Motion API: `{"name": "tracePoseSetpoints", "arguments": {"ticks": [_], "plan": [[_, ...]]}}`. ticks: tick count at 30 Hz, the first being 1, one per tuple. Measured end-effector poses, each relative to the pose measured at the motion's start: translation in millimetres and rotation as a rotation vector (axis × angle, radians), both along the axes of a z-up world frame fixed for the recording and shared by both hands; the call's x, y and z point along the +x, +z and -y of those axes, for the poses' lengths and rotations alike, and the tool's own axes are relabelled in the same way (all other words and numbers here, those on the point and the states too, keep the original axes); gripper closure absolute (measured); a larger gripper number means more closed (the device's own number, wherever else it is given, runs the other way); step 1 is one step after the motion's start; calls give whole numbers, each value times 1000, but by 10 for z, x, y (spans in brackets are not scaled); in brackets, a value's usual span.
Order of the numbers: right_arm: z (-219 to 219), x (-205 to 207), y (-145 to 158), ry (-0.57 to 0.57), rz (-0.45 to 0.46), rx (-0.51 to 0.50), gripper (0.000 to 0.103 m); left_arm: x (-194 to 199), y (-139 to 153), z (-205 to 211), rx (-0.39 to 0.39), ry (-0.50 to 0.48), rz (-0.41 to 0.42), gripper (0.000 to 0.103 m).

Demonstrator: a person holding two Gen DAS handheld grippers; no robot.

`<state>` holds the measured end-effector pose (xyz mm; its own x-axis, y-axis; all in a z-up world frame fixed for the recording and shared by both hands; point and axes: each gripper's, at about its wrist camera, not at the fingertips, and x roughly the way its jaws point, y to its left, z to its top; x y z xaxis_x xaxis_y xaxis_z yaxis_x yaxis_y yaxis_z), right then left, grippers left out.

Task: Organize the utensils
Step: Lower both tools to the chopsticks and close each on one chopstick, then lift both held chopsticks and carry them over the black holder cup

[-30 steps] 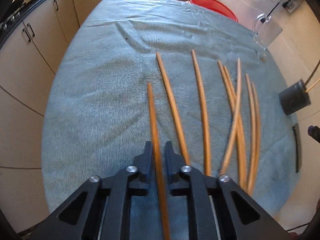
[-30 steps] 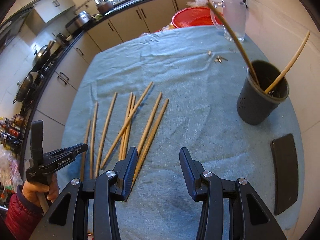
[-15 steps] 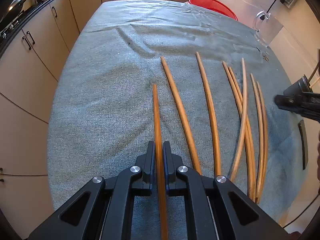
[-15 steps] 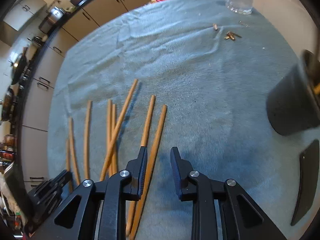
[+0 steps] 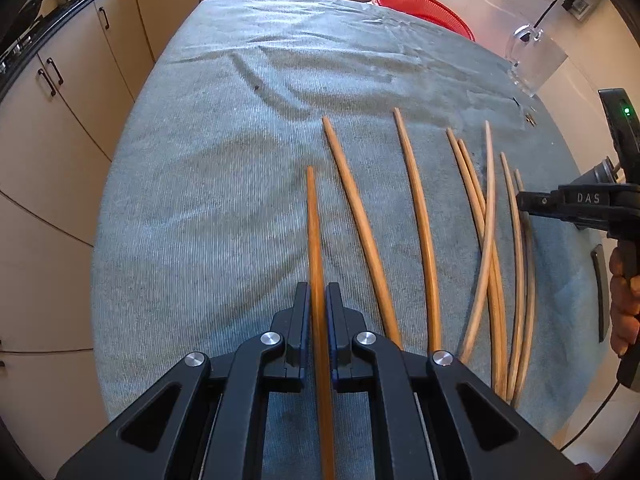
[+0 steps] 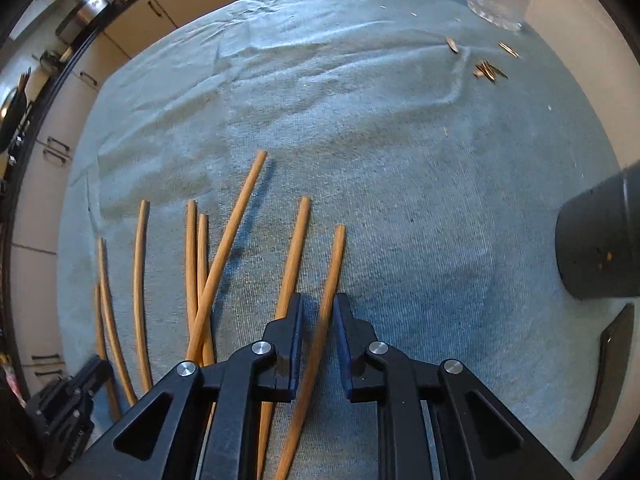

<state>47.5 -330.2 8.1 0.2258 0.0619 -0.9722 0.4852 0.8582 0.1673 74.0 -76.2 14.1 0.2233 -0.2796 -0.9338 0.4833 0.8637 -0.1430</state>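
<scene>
The left gripper is closed on the leftmost chopstick, with both fingers pressed against its sides. The stick runs straight forward from between the fingers and lies over the blue-grey cloth. To the right of this gripper, further wooden chopsticks lie on the cloth, roughly parallel: a second chopstick just beside the gripped one, then a third chopstick, then a crossed cluster of three sticks, then an outer pair.

The right gripper straddles the rightmost chopstick. Its jaws stand partly apart with a gap visible on each side of the stick; whether either pad touches the wood cannot be told. The neighbouring chopstick passes just left of the left finger. Further left lie the three crossed sticks, of which the longest rests diagonally over the other two.

Forward and to the right of the right gripper stands a dark holder cup, well apart from the sticks. A dark flat object lies near the cup, at the cloth's right edge. A red basket sits at the far end of the cloth.
</scene>
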Motion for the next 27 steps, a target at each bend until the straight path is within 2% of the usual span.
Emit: {"name": "tracePoseSetpoints", "arguments": {"ticks": [5,8,13,16,21,27], "plan": [[63,-83,21,-17,31,25,97,6,11,30,-10,4,22,96],[97,-227,149,-40,101,41,97,-5,60,-26,-34,21,31,96],[83,-482,549,-27,250,33,97,-101,406,-174,-131,62,100,96],[37,-607,769,-9,331,21,97,-174,601,-225,-160,92,144,96],[-56,-785,1031,16,444,1,97,-300,865,-250,-178,113,202,96],[-72,-937,1195,46,508,3,97,-451,1083,-197,-187,127,245,96]]}}
